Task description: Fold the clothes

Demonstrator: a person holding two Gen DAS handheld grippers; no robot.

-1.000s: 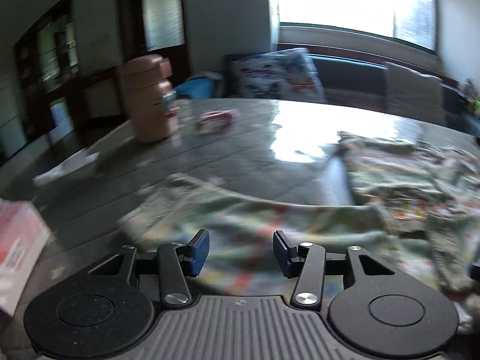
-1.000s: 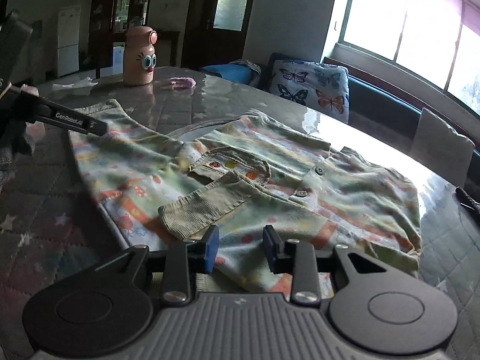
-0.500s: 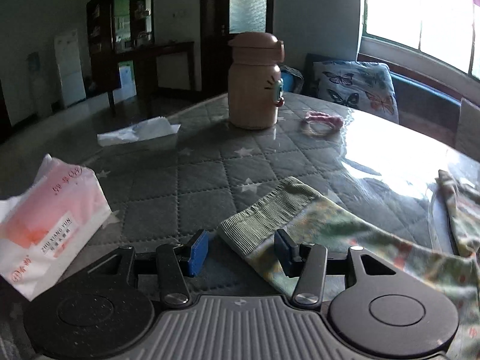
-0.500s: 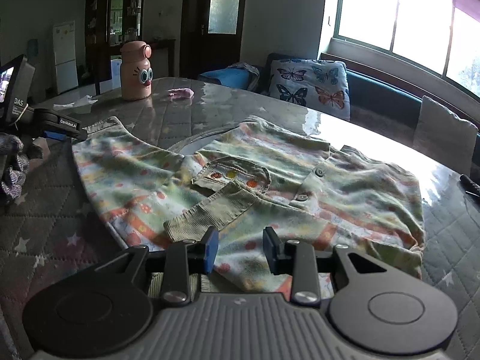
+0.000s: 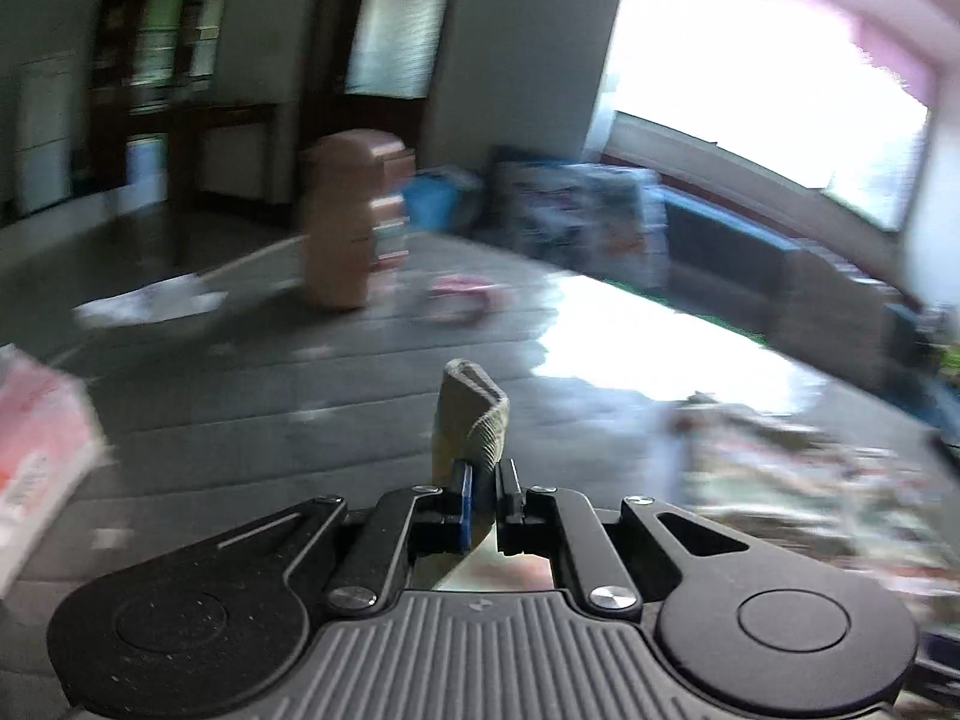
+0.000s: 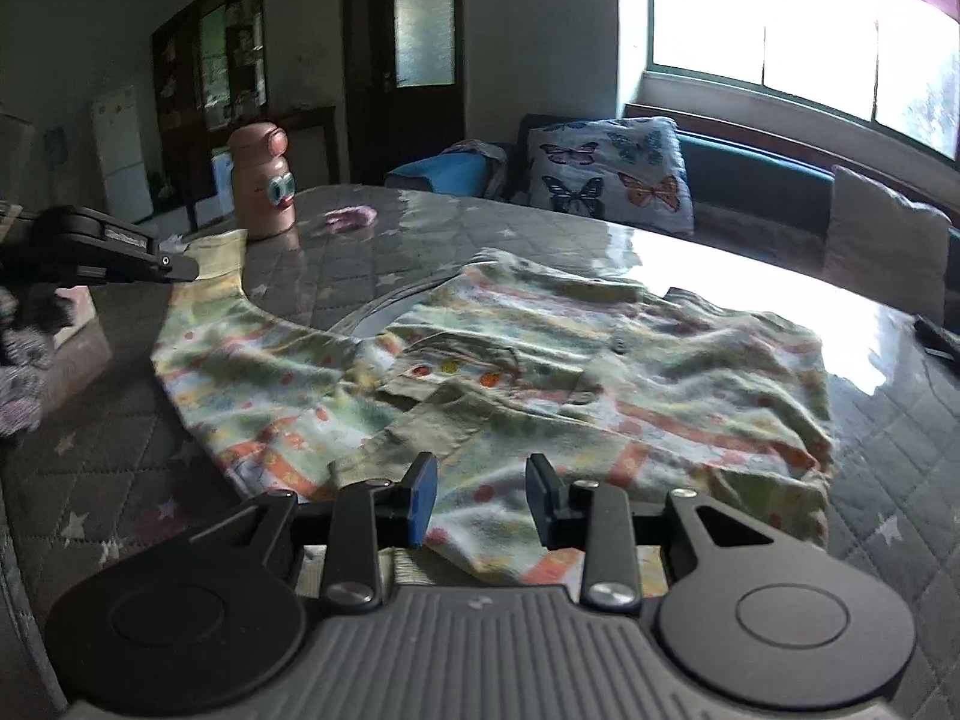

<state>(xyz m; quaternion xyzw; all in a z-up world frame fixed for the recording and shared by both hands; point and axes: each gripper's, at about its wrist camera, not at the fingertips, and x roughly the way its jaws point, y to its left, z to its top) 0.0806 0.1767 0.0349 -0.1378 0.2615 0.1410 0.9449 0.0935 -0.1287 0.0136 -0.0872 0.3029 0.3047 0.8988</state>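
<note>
A small patterned shirt point(image 6: 540, 372) in pale green, white and orange lies spread on the quilted grey table point(image 6: 870, 420). My left gripper point(image 5: 485, 489) is shut on the ribbed cuff of the shirt's sleeve point(image 5: 471, 420), which sticks up between its fingers. From the right wrist view, the left gripper point(image 6: 174, 267) holds that sleeve end lifted off the table at the far left. My right gripper point(image 6: 480, 492) is open, hovering just above the shirt's near hem with nothing between its fingers.
A peach cartoon-faced bottle point(image 6: 264, 189) and a pink item point(image 6: 351, 217) stand at the table's far side. A red and white tissue pack point(image 5: 36, 456) lies left of the left gripper. A butterfly cushion point(image 6: 606, 174) rests on the bench under the window.
My left gripper has shut on the sleeve cuff and lifted it; half a second ago it was open around the cuff lying flat. The right gripper stays open, slightly closer to the hem.
</note>
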